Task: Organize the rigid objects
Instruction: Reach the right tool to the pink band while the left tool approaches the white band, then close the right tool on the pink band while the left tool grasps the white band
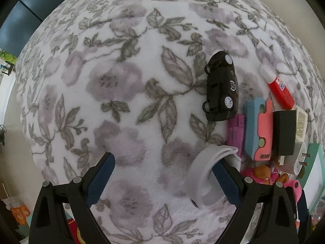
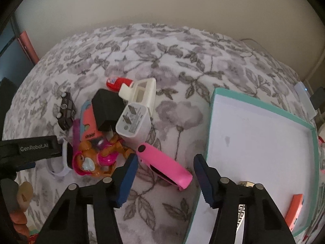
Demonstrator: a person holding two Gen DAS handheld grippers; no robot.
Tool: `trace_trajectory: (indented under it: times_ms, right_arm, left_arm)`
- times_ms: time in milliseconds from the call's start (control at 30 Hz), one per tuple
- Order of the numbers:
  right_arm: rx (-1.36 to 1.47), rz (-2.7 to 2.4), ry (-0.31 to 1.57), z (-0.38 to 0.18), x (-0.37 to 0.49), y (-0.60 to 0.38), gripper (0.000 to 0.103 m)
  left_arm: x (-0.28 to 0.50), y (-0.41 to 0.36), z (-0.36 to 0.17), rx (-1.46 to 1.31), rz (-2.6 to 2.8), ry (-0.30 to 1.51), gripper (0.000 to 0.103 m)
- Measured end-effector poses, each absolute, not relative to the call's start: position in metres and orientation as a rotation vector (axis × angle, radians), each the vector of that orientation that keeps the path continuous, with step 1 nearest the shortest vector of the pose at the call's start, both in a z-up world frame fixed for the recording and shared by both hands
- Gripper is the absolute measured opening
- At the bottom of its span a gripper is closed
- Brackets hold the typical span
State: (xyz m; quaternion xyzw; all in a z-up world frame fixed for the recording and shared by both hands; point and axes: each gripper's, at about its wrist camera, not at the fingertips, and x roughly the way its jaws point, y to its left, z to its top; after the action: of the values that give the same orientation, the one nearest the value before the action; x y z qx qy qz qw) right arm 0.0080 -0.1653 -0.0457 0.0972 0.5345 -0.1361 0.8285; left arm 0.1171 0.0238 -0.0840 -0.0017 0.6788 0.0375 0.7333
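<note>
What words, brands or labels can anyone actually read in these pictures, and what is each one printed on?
"GenRobot.AI" on the black body of the left gripper.
Short white word on the coral end of the blue and coral toy block: blurred, seen reversed from the left wrist; not readable.
Small grey print on the white plug adapter: too small.
Blue and white label on the red glue tube: blurred.
Round emblem on the black toy car: unreadable.

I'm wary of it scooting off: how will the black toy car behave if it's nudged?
The black toy car lies tipped on its side, wheels off the floral blanket, so it probably won't roll. It looks like a rigid shell and should slide or flop as one piece. The plush fabric likely adds drag.
</note>
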Motion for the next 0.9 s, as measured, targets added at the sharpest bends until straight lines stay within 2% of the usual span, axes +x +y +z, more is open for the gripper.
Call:
trace_trajectory:
  times_ms: [200, 233, 267, 300, 367, 433, 500, 667, 833, 900]
  right_arm:
    - [0.192, -0.286, 1.148, -0.052, 0.011, -0.164, 0.053]
    - [0.189, -0.286, 1.149, -0.052, 0.012, -0.164, 0.051]
    - [0.187, -0.286, 1.153, -0.053, 0.012, -0.163, 0.045]
    - [0.190, -0.283, 1.162, -0.054, 0.012, -0.163, 0.037]
    - [0.201, -0.281, 1.181, -0.057, 0.013, -0.164, 0.036]
    - [0.201, -0.278, 1.191, -0.059, 0.012, -0.165, 0.034]
    - [0.204, -0.273, 1.192, -0.058, 0.012, -0.164, 0.031]
    - [0.209, -0.271, 1.197, -0.058, 0.010, -0.163, 0.030]
    - [0.235, -0.276, 1.200, -0.060, 0.008, -0.165, 0.028]
    - [0.246, -0.276, 1.201, -0.059, 0.007, -0.166, 0.027]
  left_arm:
    - [0.123, 0.027, -0.096, -0.021, 0.071, 1.513, 0.093]
    - [0.123, 0.029, -0.096, -0.022, 0.066, 1.512, 0.093]
    - [0.124, 0.029, -0.098, -0.020, 0.061, 1.511, 0.091]
    - [0.124, 0.032, -0.096, -0.021, 0.055, 1.510, 0.087]
    - [0.123, 0.031, -0.097, -0.022, 0.053, 1.513, 0.079]
    - [0.122, 0.029, -0.093, -0.018, 0.043, 1.507, 0.075]
    - [0.121, 0.025, -0.092, -0.003, 0.025, 1.495, 0.065]
    - [0.118, 0.012, -0.090, 0.034, -0.006, 1.474, 0.049]
    - [0.115, 0.001, -0.089, 0.057, -0.014, 1.460, 0.038]
    - [0.112, -0.007, -0.087, 0.058, -0.018, 1.458, 0.025]
